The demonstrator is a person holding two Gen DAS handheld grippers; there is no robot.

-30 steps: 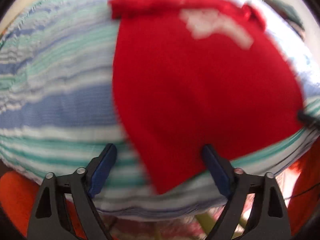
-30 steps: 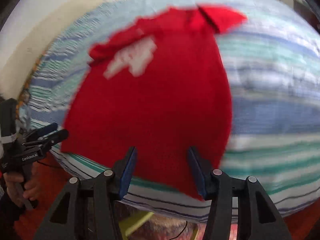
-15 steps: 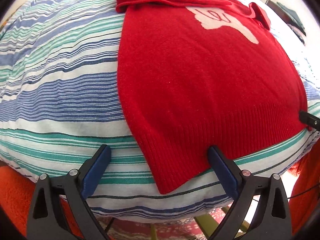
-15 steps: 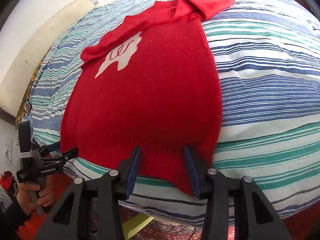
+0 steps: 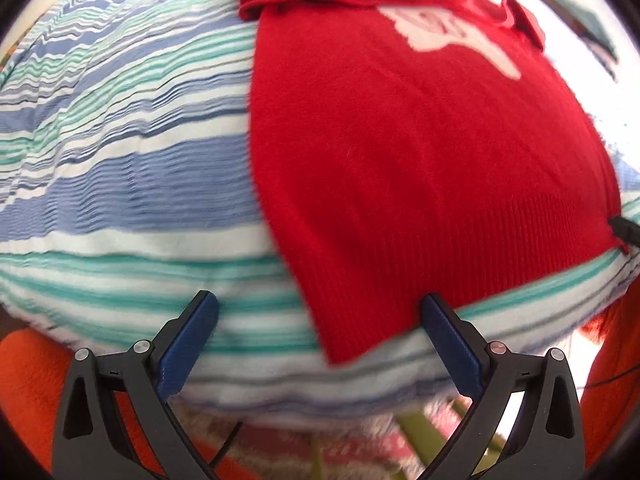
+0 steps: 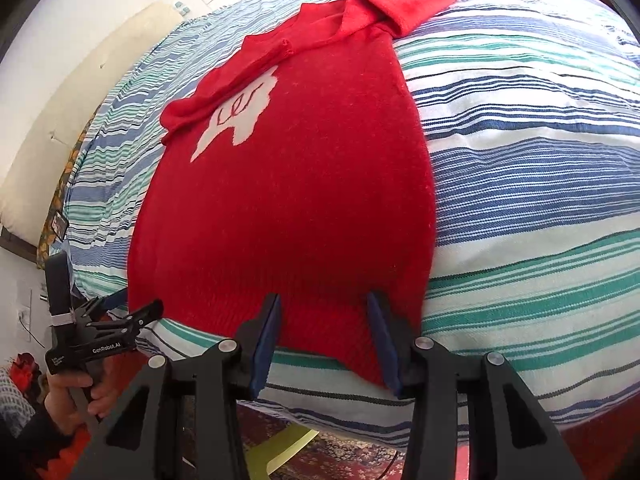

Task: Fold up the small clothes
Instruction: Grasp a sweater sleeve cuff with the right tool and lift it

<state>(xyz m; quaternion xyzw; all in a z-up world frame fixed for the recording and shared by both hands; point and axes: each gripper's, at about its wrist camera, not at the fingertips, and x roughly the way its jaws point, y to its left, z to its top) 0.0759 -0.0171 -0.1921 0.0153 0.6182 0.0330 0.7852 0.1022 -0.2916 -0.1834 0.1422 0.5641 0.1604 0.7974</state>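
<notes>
A small red knit sweater with a white patch on the chest lies flat on the striped bed cover, hem toward me, sleeves folded in at the top. My left gripper is open at the hem's left corner, which lies between its blue pads, untouched. In the right wrist view the sweater fills the middle. My right gripper is open, narrower, around the hem's right corner. The left gripper also shows there, at the hem's left edge.
The bed edge runs just ahead of both grippers. Orange fabric lies below the bed edge, over a patterned rug. A cream headboard cushion lines the bed's far left side. The right gripper's tip shows at the sweater's right hem.
Both grippers have moved closer to the sweater's hem. The right gripper's jaws have narrowed around the right corner. The sweater has not moved.
</notes>
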